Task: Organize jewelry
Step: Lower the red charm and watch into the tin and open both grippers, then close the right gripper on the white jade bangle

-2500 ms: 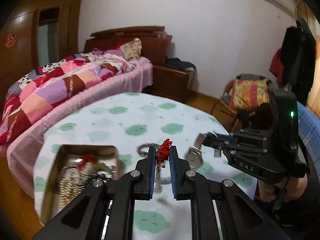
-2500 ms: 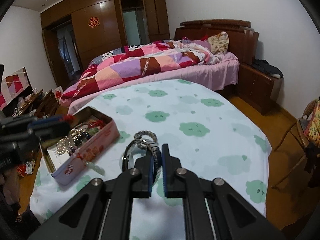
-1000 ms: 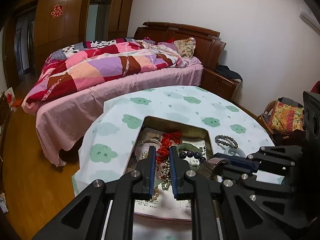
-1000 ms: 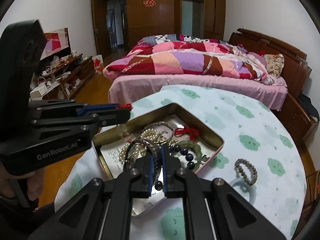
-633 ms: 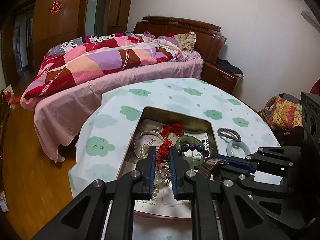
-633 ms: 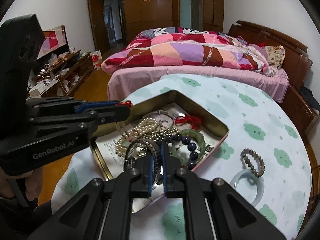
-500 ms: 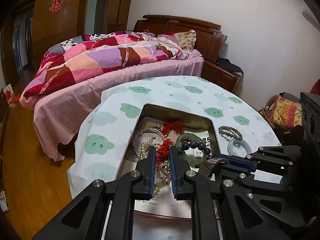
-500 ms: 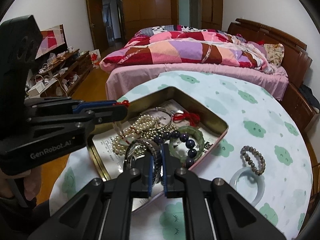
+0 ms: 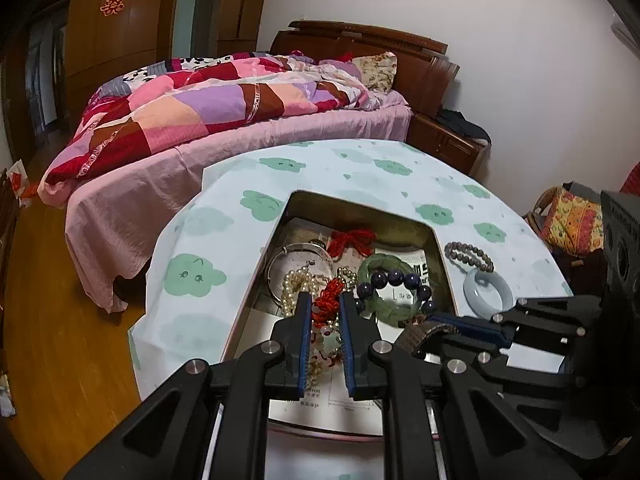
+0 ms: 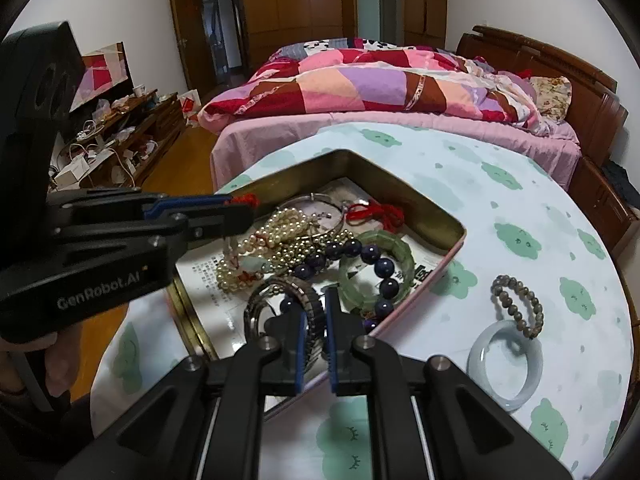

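Note:
An open metal tin (image 9: 362, 205) (image 10: 420, 204) sits on the table with pearls, a green bangle, dark beads and a red cord inside. My left gripper (image 9: 325, 312) (image 10: 244, 206) is shut on a red knotted cord pendant (image 9: 326, 304) and holds it above the tin's near side. My right gripper (image 10: 314, 308) (image 9: 424, 322) is shut on a metal-band watch (image 10: 280, 296), held over the tin's near edge.
A grey bead bracelet (image 10: 518, 304) (image 9: 468, 254) and a pale jade bangle (image 10: 506, 362) (image 9: 488, 292) lie on the cloud-print tablecloth (image 10: 520, 208) right of the tin. A bed with a patchwork quilt (image 9: 224, 108) stands behind the table.
Both grippers have carried their pieces from the open tablecloth to above the tin and have come lower and closer over it. Both stay shut.

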The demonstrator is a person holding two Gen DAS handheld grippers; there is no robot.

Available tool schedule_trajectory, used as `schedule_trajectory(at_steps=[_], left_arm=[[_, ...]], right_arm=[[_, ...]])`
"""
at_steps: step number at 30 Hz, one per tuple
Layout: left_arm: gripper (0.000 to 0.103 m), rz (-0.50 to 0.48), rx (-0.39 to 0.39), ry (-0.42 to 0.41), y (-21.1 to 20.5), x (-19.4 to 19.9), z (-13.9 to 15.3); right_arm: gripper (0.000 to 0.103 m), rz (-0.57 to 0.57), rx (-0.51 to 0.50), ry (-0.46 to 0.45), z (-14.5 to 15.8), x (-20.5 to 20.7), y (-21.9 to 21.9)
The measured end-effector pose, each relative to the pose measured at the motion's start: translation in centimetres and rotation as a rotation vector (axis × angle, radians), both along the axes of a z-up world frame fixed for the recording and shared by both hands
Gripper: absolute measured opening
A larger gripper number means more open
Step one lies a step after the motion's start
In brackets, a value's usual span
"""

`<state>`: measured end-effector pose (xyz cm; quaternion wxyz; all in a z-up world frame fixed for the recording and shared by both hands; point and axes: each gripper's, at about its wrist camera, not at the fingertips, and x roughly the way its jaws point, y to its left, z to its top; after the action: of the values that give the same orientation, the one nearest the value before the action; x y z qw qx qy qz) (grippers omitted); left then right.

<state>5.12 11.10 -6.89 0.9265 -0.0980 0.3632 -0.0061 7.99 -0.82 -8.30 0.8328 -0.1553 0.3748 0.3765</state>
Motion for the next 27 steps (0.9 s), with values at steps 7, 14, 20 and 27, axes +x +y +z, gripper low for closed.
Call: schedule_trajectory(at_steps=[7,14,20,27], left_arm=[[0.061,0.021,0.01,-0.014,-0.2,-0.2,0.1],[0.064,0.033,0.018,-0.015,-0.2,-0.1,0.2],[0.065,0.054,0.017,0.001,0.0,0.0,-0.1],[0.066,0.06,0.031,-0.008,-0.3,-0.2,0.2]], right_arm=[[0.025,-0.012,0.024,0.01,-0.2,0.1,-0.6],[0.059,-0.031,0.061,-0.01,0.6,-0.2,-1.5],[0.063,-0.067,0.08,-0.003,0.5,0.4,-2.7],[0.087,-0.187,0.083,-0.038,0.4,1.6,-6.2]])
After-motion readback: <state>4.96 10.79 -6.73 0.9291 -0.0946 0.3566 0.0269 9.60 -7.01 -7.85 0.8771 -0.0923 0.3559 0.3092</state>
